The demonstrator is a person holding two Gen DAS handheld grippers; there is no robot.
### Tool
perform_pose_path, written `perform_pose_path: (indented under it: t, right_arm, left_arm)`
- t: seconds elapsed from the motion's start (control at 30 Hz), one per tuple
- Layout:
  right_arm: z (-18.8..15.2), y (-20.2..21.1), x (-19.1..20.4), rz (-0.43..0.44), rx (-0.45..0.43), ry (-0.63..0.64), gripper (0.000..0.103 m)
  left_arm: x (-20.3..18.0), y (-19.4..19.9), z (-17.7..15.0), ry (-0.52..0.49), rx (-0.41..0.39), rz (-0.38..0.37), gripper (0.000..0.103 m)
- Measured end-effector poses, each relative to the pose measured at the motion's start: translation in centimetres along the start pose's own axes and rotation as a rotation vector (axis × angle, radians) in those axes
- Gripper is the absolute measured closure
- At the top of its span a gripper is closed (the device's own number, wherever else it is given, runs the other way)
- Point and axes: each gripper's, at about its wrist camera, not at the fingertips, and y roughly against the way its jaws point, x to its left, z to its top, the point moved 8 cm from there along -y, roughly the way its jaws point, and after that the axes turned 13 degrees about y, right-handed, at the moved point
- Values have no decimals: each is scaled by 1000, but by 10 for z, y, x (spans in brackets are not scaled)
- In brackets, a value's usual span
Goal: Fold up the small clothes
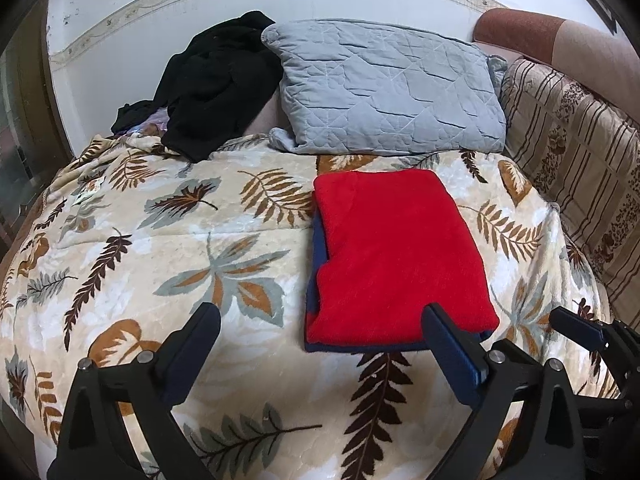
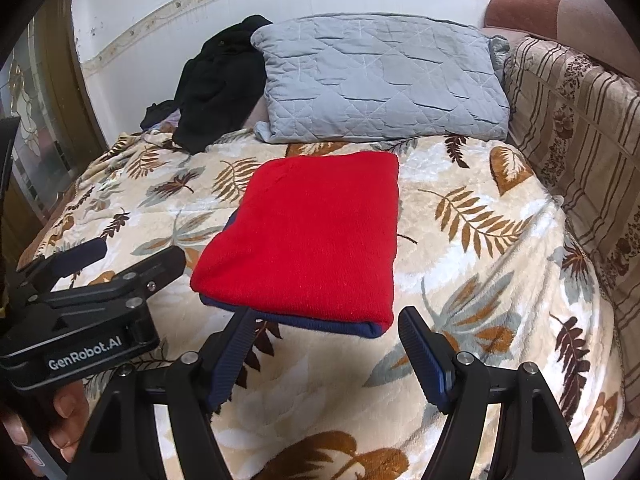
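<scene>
A folded red garment [image 1: 396, 256] lies flat on the leaf-patterned blanket [image 1: 168, 240], on top of a folded navy garment [image 1: 316, 248] whose edges show at its left and near sides. It also shows in the right wrist view [image 2: 312, 236], with the navy garment [image 2: 320, 322] under it. My left gripper [image 1: 320, 320] is open and empty, just in front of the stack's near left corner. My right gripper [image 2: 326, 320] is open and empty at the stack's near edge. The left gripper's body [image 2: 88, 304] shows at the left of the right wrist view.
A grey quilted pillow [image 1: 388, 88] leans at the head of the bed. A heap of black clothes [image 1: 212, 84] lies to its left against the white wall. A striped brown cushion [image 1: 576, 152] runs along the right side. The blanket [image 2: 480, 240] covers the bed.
</scene>
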Motion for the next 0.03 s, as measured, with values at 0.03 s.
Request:
perform_pose_path:
  t: [0.03]
  right_arm:
    - [1,-1,0,1,0,0,25]
  left_arm:
    - [-1,-2,1,0,3,-3,3]
